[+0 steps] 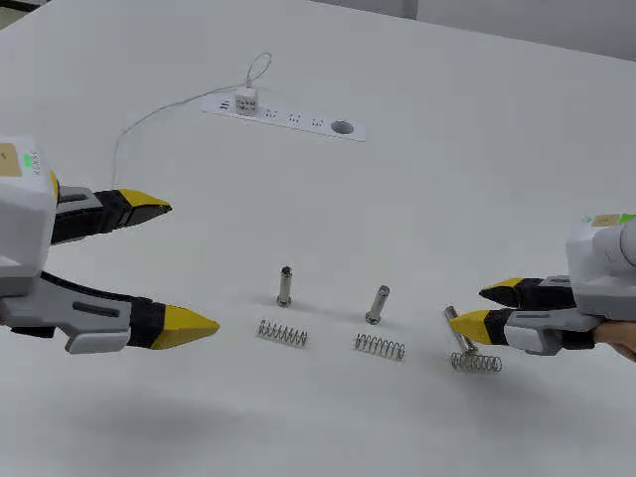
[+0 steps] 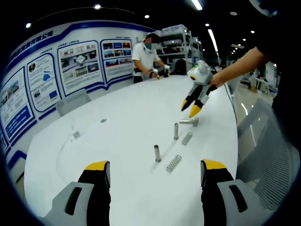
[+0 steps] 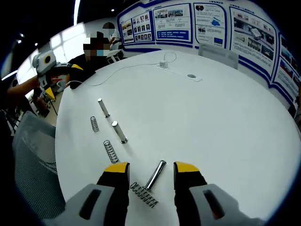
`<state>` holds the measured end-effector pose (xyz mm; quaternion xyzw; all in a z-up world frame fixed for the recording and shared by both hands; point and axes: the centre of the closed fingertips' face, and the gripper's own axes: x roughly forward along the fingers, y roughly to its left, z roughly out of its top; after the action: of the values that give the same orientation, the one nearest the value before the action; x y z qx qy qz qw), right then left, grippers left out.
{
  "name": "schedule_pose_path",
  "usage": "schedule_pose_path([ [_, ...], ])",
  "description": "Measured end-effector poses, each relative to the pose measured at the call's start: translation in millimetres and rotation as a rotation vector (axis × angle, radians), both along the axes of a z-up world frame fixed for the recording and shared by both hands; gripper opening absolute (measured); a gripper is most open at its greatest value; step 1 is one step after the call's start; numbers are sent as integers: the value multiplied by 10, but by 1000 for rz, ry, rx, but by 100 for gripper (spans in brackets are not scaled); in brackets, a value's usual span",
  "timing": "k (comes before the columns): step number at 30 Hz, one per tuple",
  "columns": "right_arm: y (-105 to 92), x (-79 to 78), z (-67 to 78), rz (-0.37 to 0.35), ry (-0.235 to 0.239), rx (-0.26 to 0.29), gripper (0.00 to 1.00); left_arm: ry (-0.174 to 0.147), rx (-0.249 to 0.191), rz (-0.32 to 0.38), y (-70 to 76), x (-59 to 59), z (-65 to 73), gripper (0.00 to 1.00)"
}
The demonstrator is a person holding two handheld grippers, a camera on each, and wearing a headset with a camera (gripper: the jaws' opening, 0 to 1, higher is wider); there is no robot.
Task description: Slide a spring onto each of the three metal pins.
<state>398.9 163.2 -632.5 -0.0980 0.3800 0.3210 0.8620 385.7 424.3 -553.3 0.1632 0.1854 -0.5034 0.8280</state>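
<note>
Left gripper (image 1: 193, 265) spread, right gripper (image 1: 467, 306) astride pin (image 1: 460, 330)

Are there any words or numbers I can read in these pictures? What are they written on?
No text here can be read for sure.
tan sticker on the left gripper: dark print at its edge, too small to read.
wall posters: headings and writing, too blurred to read.
blue characters on the wall above them: too blurred to read.
power strip: tiny dark marks, too small to read.
</note>
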Motion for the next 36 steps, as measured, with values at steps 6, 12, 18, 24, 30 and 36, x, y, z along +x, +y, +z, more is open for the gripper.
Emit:
schedule_pose_path([
  [6, 14, 22, -93, -2, 16, -24, 35, -6, 9, 15, 36, 4, -84, 80],
  [12, -23, 82, -183, -57, 38, -46, 32, 23, -2, 10, 0, -47, -154, 78],
  [18, -106, 149, -304, -130, 64, -79, 28, 9, -8, 3, -56, -27, -162, 81],
  [24, -53, 153, -311, -117, 73, -86, 27, -15, 0, -17, -70, 13, -165, 79],
  [30, -66, 172, -335, -154, 94, -90, 25, -13, -56, 48, -103, 105, -152, 81],
  [36, -54, 159, -357, -169, 114, -87, 21, 28, -84, 47, -147, 113, -202, 78],
])
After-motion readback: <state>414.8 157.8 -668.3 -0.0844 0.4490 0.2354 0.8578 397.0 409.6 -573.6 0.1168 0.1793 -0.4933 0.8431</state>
